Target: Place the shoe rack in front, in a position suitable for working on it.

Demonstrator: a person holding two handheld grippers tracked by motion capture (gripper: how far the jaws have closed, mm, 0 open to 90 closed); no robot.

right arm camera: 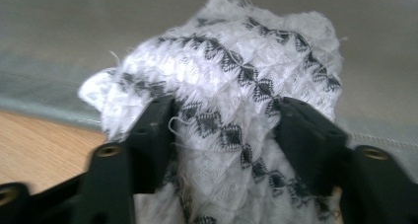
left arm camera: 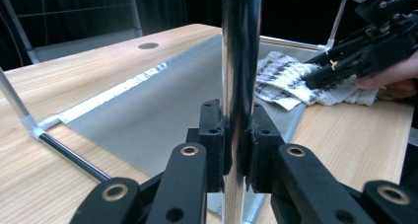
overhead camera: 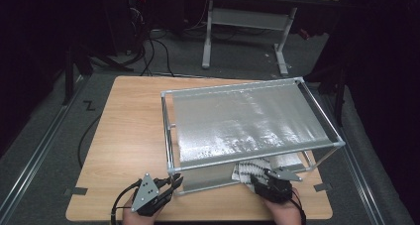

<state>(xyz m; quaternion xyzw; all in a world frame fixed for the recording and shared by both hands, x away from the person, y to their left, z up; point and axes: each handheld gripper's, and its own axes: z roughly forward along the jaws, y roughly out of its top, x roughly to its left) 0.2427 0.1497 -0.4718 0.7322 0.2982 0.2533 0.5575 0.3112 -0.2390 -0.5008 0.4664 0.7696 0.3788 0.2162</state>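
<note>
A wooden counter (overhead camera: 129,136) carries a metal-tube rack (overhead camera: 317,113) with a silvery sheet (overhead camera: 247,118) stretched across its top and a second sheet lying on its lower level. The person's forearms enter from the near edge, one hand at each front corner of the rack.

The left gripper (overhead camera: 173,181), held low with its grey three-cornered plate facing up, points at the near-left upright post (left arm camera: 240,61). In the left gripper view its jaws are clenched on that chrome post, pads pressed against either side of it.

The right gripper (overhead camera: 265,175) reaches level under the rack's front rail at the near-right corner, its hand (overhead camera: 286,212) at the counter edge. Its jaws stand apart, released, with a crumpled white cloth (right arm camera: 231,91) bearing a black diamond pattern bulging up between them; the pads flank the fabric without pinching it. The cloth lies on the lower sheet at the rack's front right, partly over the sheet's edge, well apart from the clamped post.
</note>
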